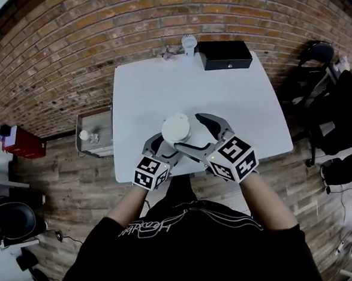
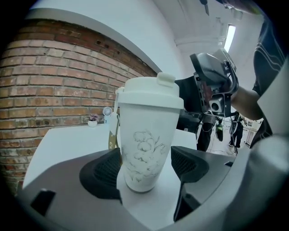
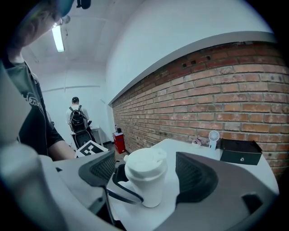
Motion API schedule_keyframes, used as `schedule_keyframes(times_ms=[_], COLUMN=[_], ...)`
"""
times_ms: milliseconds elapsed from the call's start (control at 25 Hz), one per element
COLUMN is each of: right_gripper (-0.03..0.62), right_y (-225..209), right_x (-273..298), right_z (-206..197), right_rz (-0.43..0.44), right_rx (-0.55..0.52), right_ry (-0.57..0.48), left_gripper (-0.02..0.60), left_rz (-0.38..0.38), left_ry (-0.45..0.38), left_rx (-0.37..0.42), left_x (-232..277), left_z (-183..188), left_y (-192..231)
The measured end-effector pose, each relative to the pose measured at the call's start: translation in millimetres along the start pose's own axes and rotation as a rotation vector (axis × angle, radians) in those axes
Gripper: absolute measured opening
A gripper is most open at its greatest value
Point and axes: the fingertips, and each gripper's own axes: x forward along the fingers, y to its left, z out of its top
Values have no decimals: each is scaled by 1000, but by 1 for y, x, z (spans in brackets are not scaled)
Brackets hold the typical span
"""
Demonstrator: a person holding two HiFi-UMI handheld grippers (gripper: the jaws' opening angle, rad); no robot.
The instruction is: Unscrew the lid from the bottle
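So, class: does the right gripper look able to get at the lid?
Probably yes: the right gripper stands open, jaws flanking the lid, nothing between; the left gripper holds the bottle lower down.

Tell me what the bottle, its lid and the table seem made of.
The bottle: matte white, faint floral print; plastic or coated metal, unclear. The lid: white moulded plastic, by its flip spout cap. The table: smooth white top, likely laminate.

The bottle [image 2: 144, 144] looks matt white plastic (lid [image 2: 151, 94] smooth too), the table [image 1: 167, 88] smooth, the wall [image 1: 81, 34] rough brick.
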Motion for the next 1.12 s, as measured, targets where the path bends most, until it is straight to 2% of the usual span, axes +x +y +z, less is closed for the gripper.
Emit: schedule_keyframes(times_ms=[80,440,760,880,1120], right_gripper=[399,397,371,344,342], right_y=[1,4,3,0,1], right_x=[5,21,27,26,26], right_z=[-2,-4,-4,-5,-5], right_rz=[9,18,-24,-42,-17], right_rx=[-3,-39,-74,-89,-98], right_ry=[12,35,44,46,44], left_gripper=[353,348,348,347,347], left_rz=[-4,-16,-16,-18,-20], left_ry=[0,-11,-8,-12,-16], left_rx=[1,6,7,4,6], left_x=[1,2,2,3,2], left_z=[0,-1,0,0,1], left_y=[-2,-1,-1,-2,-3])
